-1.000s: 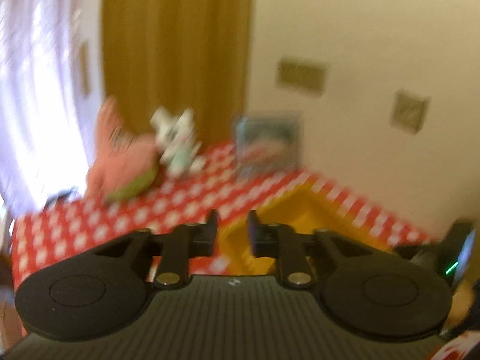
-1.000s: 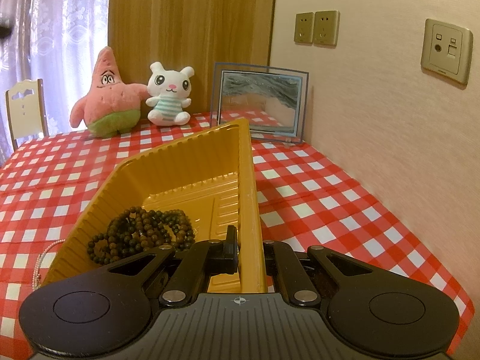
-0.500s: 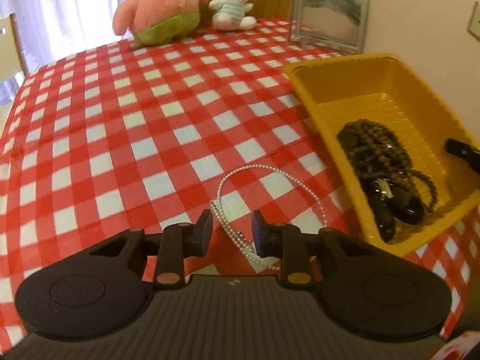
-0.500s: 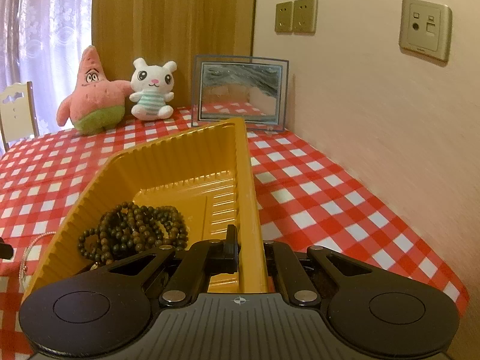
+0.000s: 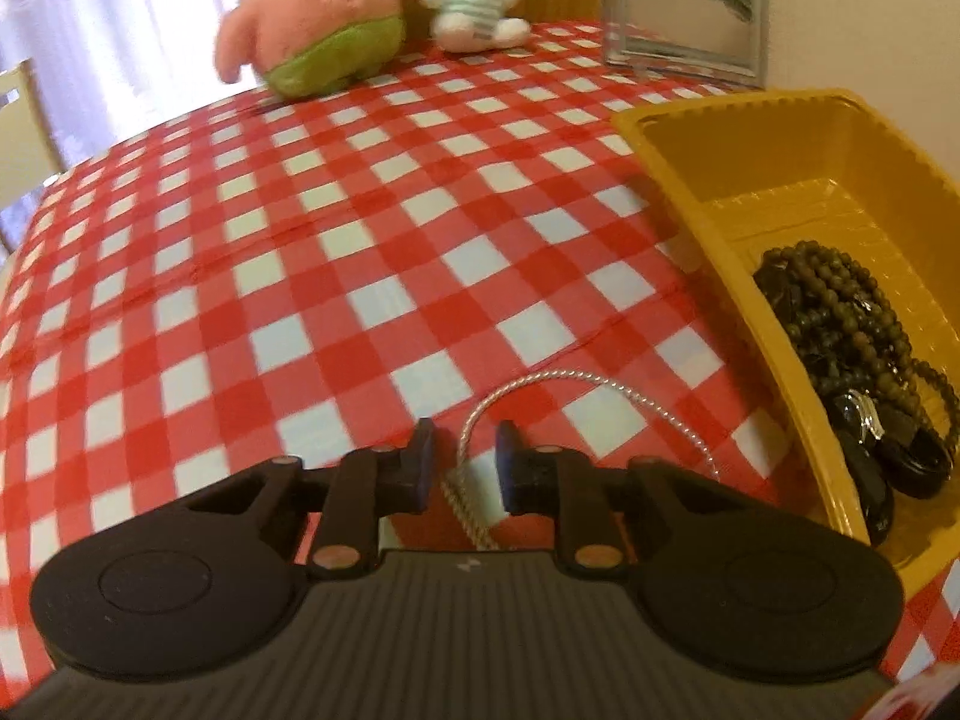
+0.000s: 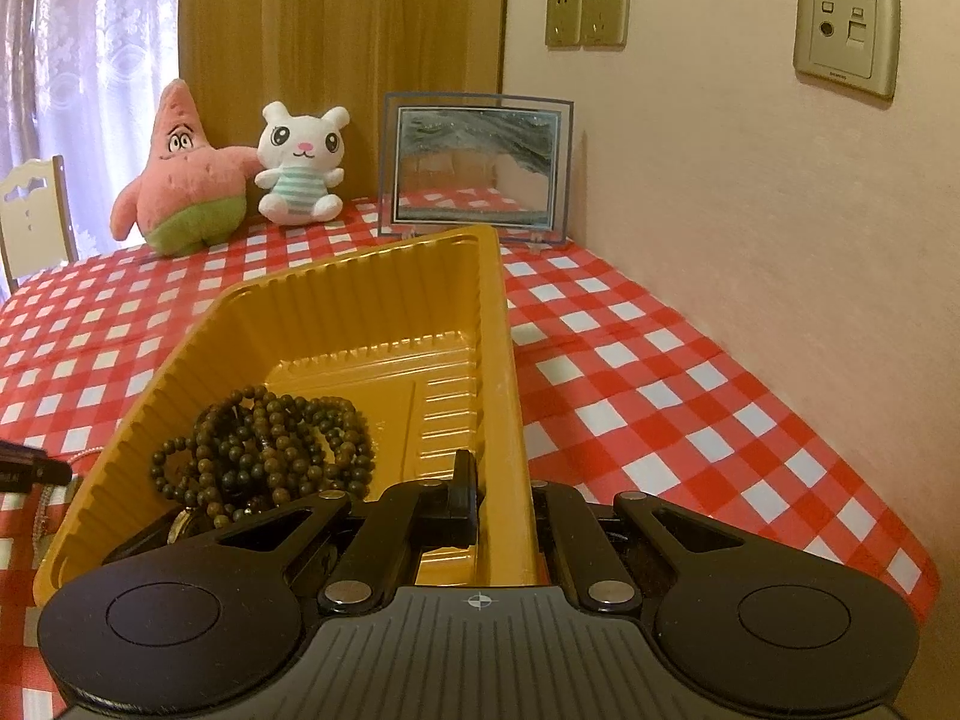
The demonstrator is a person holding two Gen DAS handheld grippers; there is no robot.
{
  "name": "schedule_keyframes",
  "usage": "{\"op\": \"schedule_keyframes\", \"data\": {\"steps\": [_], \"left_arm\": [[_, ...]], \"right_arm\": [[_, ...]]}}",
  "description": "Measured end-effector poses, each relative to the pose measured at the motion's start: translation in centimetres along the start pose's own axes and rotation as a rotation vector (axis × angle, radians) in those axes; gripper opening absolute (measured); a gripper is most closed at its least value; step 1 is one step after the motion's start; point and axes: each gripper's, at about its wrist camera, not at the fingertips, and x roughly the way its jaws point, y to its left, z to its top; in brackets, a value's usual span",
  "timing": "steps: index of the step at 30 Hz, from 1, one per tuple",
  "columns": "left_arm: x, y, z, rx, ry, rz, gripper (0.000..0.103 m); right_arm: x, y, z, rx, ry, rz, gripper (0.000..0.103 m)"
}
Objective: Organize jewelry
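A white pearl necklace [image 5: 576, 381] lies in a loop on the red checked tablecloth, just left of the yellow tray [image 5: 708, 180]. My left gripper [image 5: 462, 456] is open low over it, with a strand of the necklace running between the fingers. Dark bead bracelets [image 5: 840, 312] and black pieces lie in the tray; the beads also show in the right wrist view [image 6: 264, 450]. My right gripper [image 6: 504, 492] is shut on the tray's right wall [image 6: 510, 420], one finger inside and one outside.
A pink star plush [image 6: 180, 180], a white bunny plush [image 6: 300, 168] and a glass picture frame [image 6: 477, 168] stand at the table's far edge. The wall with sockets [image 6: 585, 12] runs along the right. A chair [image 6: 30, 210] stands at the far left.
My left gripper swung down from facing the wall to the table and came in over the pearl necklace, which now runs between its fingers. The right gripper kept its hold on the tray wall.
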Motion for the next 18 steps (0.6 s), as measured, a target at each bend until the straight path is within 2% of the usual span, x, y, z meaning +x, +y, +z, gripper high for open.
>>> {"op": "schedule_keyframes", "data": {"steps": [2,5,10,18], "left_arm": [[0.4,0.2,0.2,0.029,0.005,-0.022,0.011],[0.7,0.3,0.4,0.054,-0.001,-0.043,0.001],[0.4,0.4,0.4,0.077,0.003,-0.061,0.001],[-5.3,0.7,2.4,0.113,-0.132,-0.095,0.001]], "right_arm": [[0.1,0.0,0.0,0.0,0.001,-0.001,0.004],[0.1,0.0,0.0,0.002,0.003,-0.001,0.004],[0.2,-0.1,0.0,0.006,0.003,-0.001,0.004],[0.3,-0.1,0.2,0.012,0.002,0.001,0.004]]}}
